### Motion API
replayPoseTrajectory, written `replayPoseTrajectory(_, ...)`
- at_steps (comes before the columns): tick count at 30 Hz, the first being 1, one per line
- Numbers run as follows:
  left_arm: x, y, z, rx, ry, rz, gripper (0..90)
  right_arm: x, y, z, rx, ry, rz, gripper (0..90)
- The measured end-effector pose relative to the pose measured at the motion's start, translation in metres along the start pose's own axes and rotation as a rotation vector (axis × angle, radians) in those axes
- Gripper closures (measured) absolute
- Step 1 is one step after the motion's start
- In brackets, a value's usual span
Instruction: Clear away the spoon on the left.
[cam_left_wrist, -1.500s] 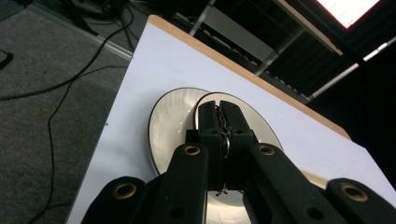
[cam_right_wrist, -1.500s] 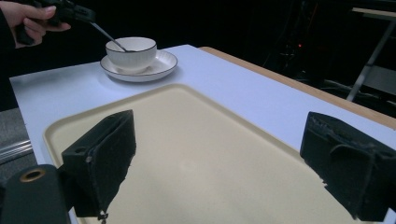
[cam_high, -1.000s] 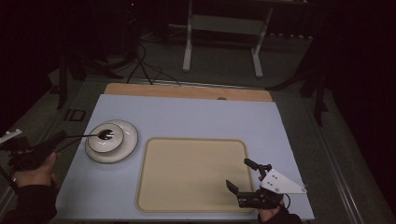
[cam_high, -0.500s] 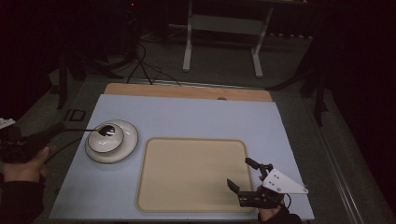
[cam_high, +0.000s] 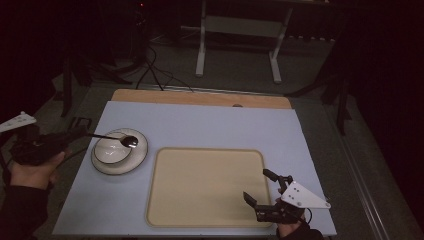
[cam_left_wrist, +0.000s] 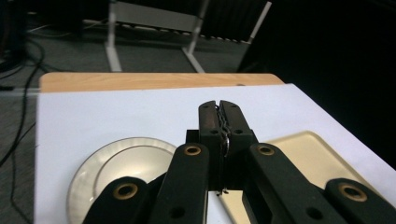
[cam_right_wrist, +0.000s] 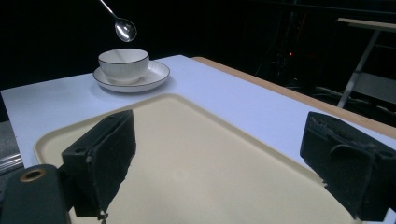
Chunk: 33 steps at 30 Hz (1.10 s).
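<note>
A white bowl (cam_right_wrist: 123, 63) stands on a white saucer (cam_high: 119, 165) at the left of the table. A metal spoon (cam_high: 130, 141) hangs in the air just above the bowl, clear of it in the right gripper view (cam_right_wrist: 125, 29). My left gripper (cam_high: 80, 133) is shut on the spoon's handle, a sliver of which shows between the closed jaws (cam_left_wrist: 218, 105). Over the front right corner of the beige tray (cam_high: 200, 200), my right gripper (cam_high: 260, 187) stands open with nothing in it (cam_right_wrist: 224, 158).
The pale blue table top (cam_high: 210, 125) has a wooden strip (cam_high: 200, 97) along its far edge. Beyond it on the dark floor are a metal stand (cam_high: 240, 40) and cables (cam_high: 150, 65).
The left gripper has raised the spoon out of the bowl and carried its end slightly right. The right gripper has stayed put, open.
</note>
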<state>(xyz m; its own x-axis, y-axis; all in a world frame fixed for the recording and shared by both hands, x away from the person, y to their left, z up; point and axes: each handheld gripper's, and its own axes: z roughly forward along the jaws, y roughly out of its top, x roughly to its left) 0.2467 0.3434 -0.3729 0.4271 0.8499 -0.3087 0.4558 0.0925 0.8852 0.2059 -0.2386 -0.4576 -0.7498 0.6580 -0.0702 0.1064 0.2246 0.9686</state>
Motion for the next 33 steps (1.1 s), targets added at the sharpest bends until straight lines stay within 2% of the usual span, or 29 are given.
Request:
replayPoseTrajectory(2,-0.002,0.001,0.001,0.007,-0.005,0.005,90.0,0.000,0.000,0.000,-0.002,-0.002,-0.003,10.6)
replayPoseTrajectory(4,-0.008,0.005,0.005,0.032,-0.034,0.036,90.0,0.000,0.000,-0.001,-0.004,-0.001,-0.004,10.6)
replayPoseTrajectory(7,-0.012,0.007,0.008,0.040,-0.056,0.057,90.0,0.000,0.000,-0.001,-0.005,0.000,-0.004,10.6)
replayPoseTrajectory(8,-0.016,0.009,0.011,0.047,-0.081,0.071,90.0,0.000,0.001,-0.001,-0.006,-0.002,-0.008,10.6)
replayPoseTrajectory(11,-0.020,0.011,0.013,0.049,-0.097,0.084,90.0,0.001,0.001,-0.001,-0.005,0.000,-0.007,10.6)
replayPoseTrajectory(13,-0.026,0.013,0.017,0.064,-0.127,0.113,90.0,0.001,0.001,-0.001,-0.006,0.003,-0.010,10.6)
replayPoseTrajectory(18,-0.034,0.017,0.022,0.077,-0.169,0.139,90.0,0.001,0.001,-0.001,-0.005,0.007,-0.009,10.7)
replayPoseTrajectory(33,-0.064,0.023,0.044,0.168,-0.299,0.268,90.0,0.001,0.001,-0.001,-0.009,0.025,-0.010,10.7)
